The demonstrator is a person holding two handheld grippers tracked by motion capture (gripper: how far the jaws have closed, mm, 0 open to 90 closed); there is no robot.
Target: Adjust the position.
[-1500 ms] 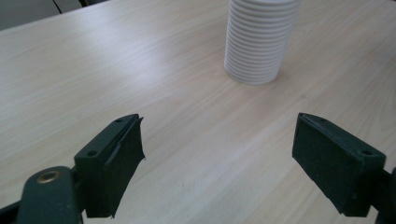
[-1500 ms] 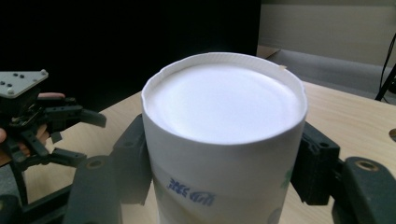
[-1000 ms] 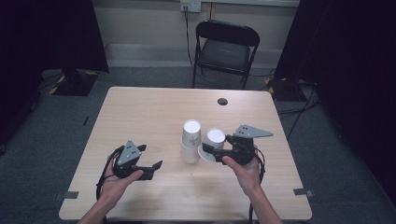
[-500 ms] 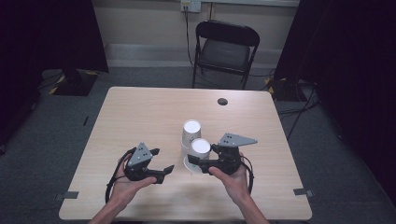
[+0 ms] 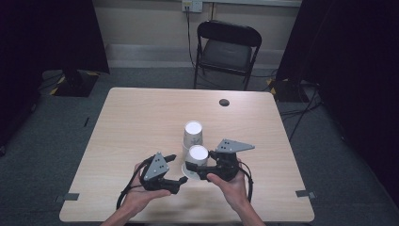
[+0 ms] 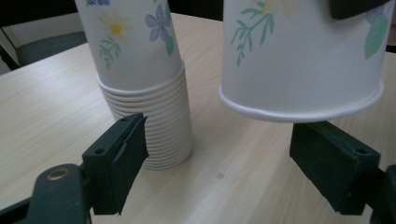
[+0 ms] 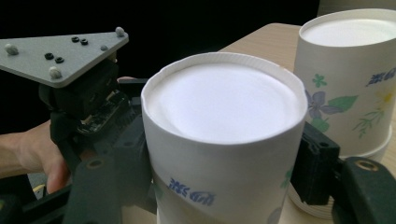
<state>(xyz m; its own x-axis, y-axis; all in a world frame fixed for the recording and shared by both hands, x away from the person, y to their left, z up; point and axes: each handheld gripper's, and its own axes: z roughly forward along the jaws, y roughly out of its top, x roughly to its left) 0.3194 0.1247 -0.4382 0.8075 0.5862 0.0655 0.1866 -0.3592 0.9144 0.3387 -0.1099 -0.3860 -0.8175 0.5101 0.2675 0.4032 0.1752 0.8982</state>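
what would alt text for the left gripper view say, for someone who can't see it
A single upside-down floral paper cup hangs above a light wooden table, pinched near its top by a dark jaw of the other gripper, with the left gripper open beneath it. To its left, a stack of the same cups stands upside down on the table.

Both hands are low near the table's front edge. The black two-jaw left gripper [image 5: 175, 169] has its jaws spread wide, and the black right gripper [image 5: 192, 166] is clamped on an upside-down white floral paper cup [image 5: 198, 156].
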